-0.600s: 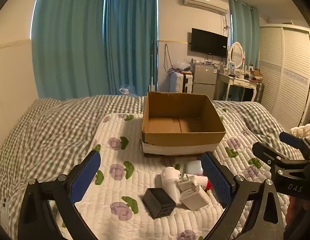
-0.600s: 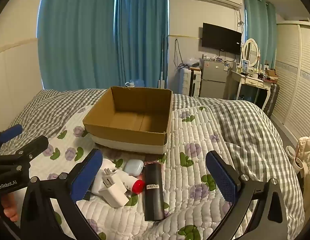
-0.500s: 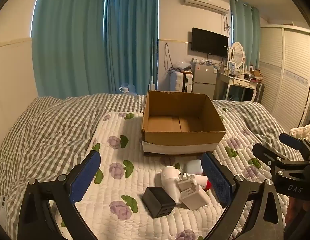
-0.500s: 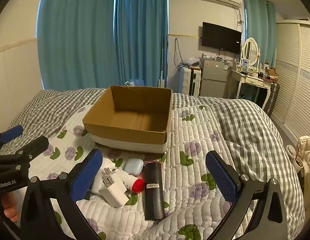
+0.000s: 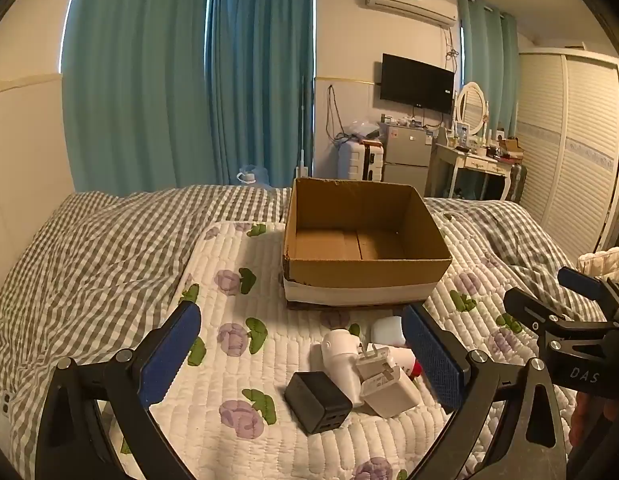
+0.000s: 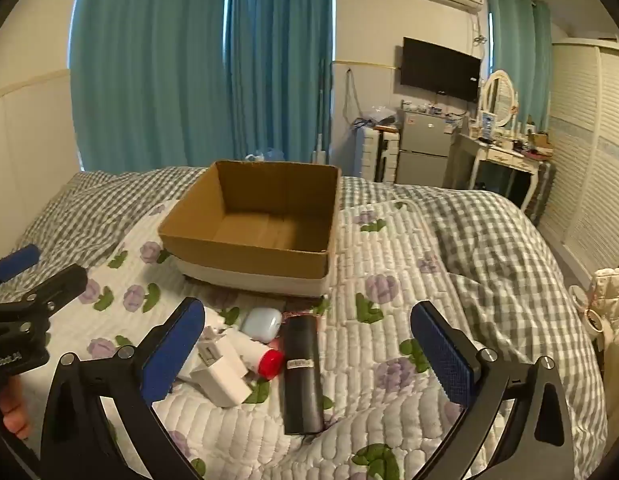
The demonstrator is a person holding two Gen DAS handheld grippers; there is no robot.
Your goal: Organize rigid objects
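We see chargers (image 5: pixel 383 388) and a black tube (image 6: pixel 302 376) before the box (image 5: pixel 365 272); both tongs (image 5: pixel 305 364) (image 6: pixel 309 360) hover spread wide, empty.

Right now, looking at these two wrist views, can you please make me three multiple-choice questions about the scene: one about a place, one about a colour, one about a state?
1. Where does the black cylinder lie?
A. inside the cardboard box
B. on the quilt, in front of the box
C. on the dressing table

2. What colour is the cap of the white bottle?
A. red
B. green
C. yellow

3. In what state are the right tongs?
A. shut on the cylinder
B. shut on nothing
C. open, holding nothing

Answers:
1. B, it rests flat on the floral quilt, on the near side of the cardboard box.
2. A, the right wrist view shows a red end.
3. C, the blue pads stand wide apart with nothing between them.
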